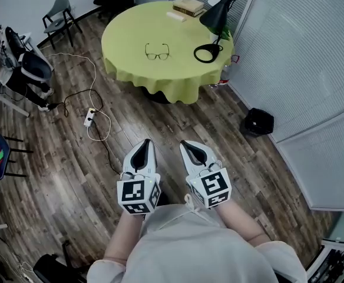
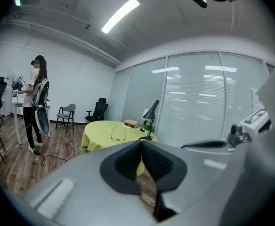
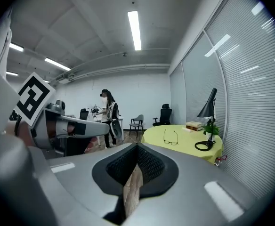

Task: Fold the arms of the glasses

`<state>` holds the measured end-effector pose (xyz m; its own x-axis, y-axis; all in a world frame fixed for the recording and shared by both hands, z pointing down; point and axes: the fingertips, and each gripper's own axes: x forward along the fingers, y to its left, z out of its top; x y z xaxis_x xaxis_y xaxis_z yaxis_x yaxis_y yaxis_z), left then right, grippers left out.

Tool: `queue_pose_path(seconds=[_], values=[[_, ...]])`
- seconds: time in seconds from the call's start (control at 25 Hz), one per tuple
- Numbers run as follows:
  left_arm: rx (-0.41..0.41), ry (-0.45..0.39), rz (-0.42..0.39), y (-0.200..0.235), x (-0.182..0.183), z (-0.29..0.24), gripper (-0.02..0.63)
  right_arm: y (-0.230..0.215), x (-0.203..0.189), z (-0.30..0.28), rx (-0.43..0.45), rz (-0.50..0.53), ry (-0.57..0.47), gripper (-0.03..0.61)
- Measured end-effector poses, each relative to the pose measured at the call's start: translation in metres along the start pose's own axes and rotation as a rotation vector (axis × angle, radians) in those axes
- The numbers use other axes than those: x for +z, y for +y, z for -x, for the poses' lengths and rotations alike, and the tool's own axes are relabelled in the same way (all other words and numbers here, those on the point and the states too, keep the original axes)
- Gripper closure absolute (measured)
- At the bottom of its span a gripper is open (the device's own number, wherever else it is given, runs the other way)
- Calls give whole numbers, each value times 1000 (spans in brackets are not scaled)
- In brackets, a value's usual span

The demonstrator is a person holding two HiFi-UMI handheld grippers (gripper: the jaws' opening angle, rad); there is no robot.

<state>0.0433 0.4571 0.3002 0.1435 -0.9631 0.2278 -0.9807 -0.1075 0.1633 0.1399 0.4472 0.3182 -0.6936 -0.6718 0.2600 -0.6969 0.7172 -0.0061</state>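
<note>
While the glasses point(image 1: 157, 53) lie with both arms spread on the round yellow-green worktop point(image 1: 125, 37) in the upper middle of the head view, both tools sit low in the frame, well apart from them across the wooden floor point(image 1: 72, 152). The folding looks not yet begun, so I judge this to be the approach. The left tool point(image 1: 145, 143) has its jaws together at the tips with nothing between them, and the right tool point(image 1: 185, 144) is likewise closed and empty. The next move probably calls for reaching the worktop and parting the jaws. One tool could then steady the frame while the other swings an arm inward, keeping clear of the black lamp point(image 1: 218, 17) and the stacked books point(image 1: 188, 5) at the worktop's upper right. No brand or lettering can be read. The cubes on the tools carry only black-and-white square patterns, and the book spines are too small to make out.
</note>
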Motion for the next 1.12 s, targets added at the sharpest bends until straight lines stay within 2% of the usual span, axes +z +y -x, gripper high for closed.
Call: queue_pose_path(seconds=[0.32,0.52,0.88,1.12], values=[[-29,10,-16,135,56,-83,607,1,50,-151,-55,-5,28,580],[-34,31,-2,194,67,-115,607,1,61,-211,-79,-20,50,580],[-54,98,7,228,57,-189,607,-40,59,-283,-92,-31,98,580],[-27,97,-39,240,72,-262,607,-92,61,-341,-64,-30,102,580]])
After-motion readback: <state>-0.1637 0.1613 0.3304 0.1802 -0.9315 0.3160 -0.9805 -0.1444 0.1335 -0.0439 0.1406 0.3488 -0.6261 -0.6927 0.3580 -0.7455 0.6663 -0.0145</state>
